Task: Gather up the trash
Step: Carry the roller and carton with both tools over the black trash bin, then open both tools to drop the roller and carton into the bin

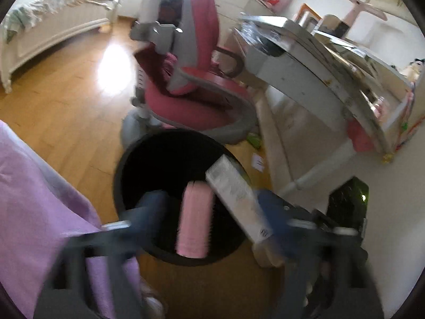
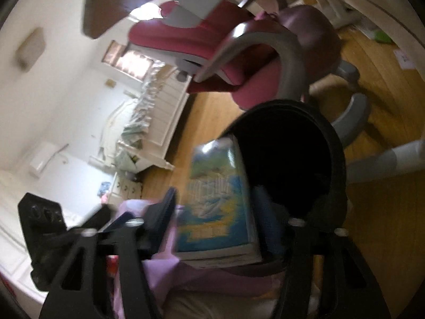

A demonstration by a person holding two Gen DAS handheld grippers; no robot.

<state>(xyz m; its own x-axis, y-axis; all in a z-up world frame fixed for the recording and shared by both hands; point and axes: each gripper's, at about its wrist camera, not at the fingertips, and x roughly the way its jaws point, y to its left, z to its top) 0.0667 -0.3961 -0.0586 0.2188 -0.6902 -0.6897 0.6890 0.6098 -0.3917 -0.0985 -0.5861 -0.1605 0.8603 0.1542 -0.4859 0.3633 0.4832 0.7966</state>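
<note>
One black bin [image 1: 175, 159] at lower centre of the left wrist view, standing on the wooden floor [image 1: 66, 122]; same bin [image 2: 289, 143] right of centre in the right wrist view, mouth dark. One pink ribbed piece [image 1: 192, 220] over the bin's opening, between the left gripper [image 1: 209, 207] fingers; whether gripped or merely between them, cannot tell through the blur, fingers standing apart. One flat box [image 1: 239, 202] slanting across the bin's rim at lower right of centre, pale printed side up. In the right wrist view, same box [image 2: 217, 202] showing a blue and yellow printed face, clamped between the right gripper [image 2: 217, 212] fingers, its upper end at the bin's rim. Lilac cloth [image 1: 39, 199] filling the lower left of the left view, close against the bin. One pink and grey chair [image 1: 196, 85] just behind the bin, crowding it. White tabletop [image 1: 305, 61] at upper right, cluttered. One bed [image 1: 53, 21] at upper left. Scraps on the floor near the chair base: one green [image 1: 253, 141], one white paper [image 1: 258, 162]. Only the right view shows the box's coloured face; only the left shows the pink piece.
</note>
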